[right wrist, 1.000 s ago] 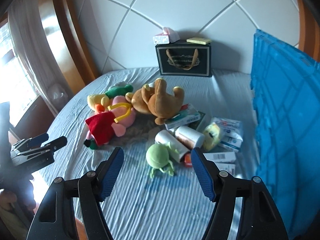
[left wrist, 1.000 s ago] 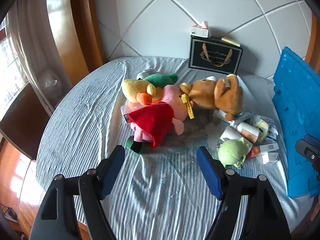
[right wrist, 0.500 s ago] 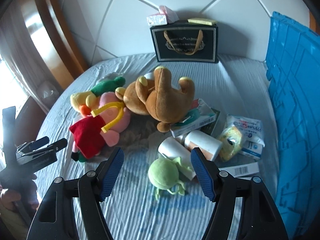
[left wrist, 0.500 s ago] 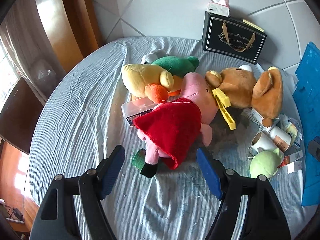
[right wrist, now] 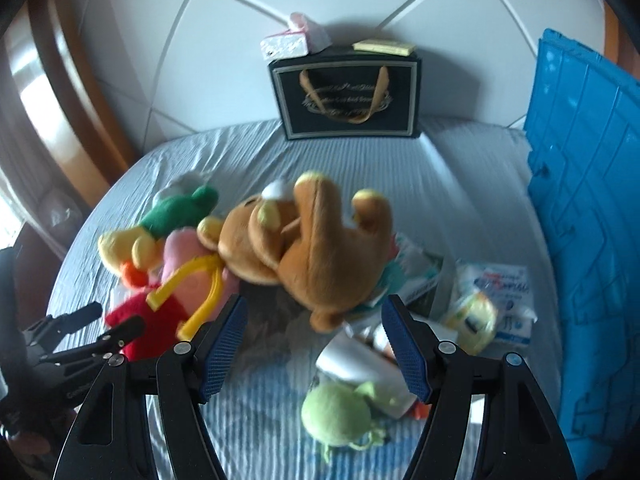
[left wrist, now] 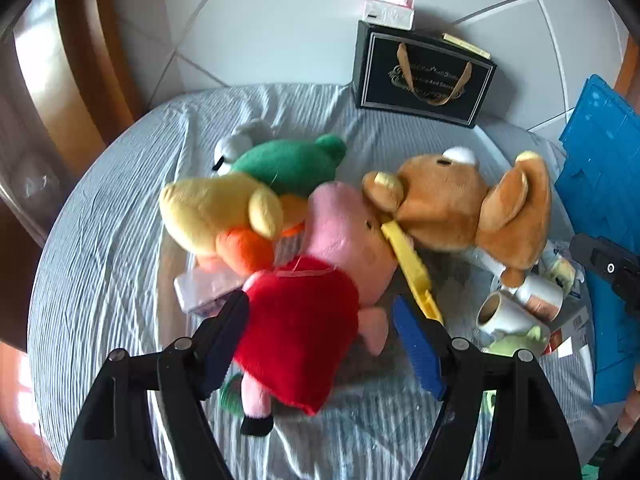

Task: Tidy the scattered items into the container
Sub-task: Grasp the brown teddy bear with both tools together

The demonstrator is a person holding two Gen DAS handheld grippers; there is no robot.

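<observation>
Both grippers have come in closer to the toy pile since a second ago. The left gripper (left wrist: 320, 328) now has the pig doll (left wrist: 308, 312) between its fingers, where before it hung back over bare sheet. The right gripper (right wrist: 314, 338) has slid up toward the brown bear (right wrist: 312, 240). Both sets of fingers are wide open and hold nothing.

The biggest thing is the bed (left wrist: 112, 240) with its striped sheet. The blue box (right wrist: 588, 208) stands at 3 o'clock, and the toys should go in there. It looks stiff and hard, so it will not bend when things drop in.

Next is the brown bear, lying on its side in the middle. It looks soft and light. I think the fat belly or a leg is a good place to pinch it.

The pig doll in the red dress lies at 9 o'clock from the bear, touching it. It is squashy, so the fingers must close a lot. The middle of the red dress looks like the best spot.

The yellow duck (left wrist: 216, 216) and the green toy (left wrist: 288, 164) lie at 11 o'clock from the pig.

The small green doll (right wrist: 340, 416) sits at 6 o'clock from the bear. The cup (left wrist: 500, 314) beside it is hard and could roll or slip.
</observation>
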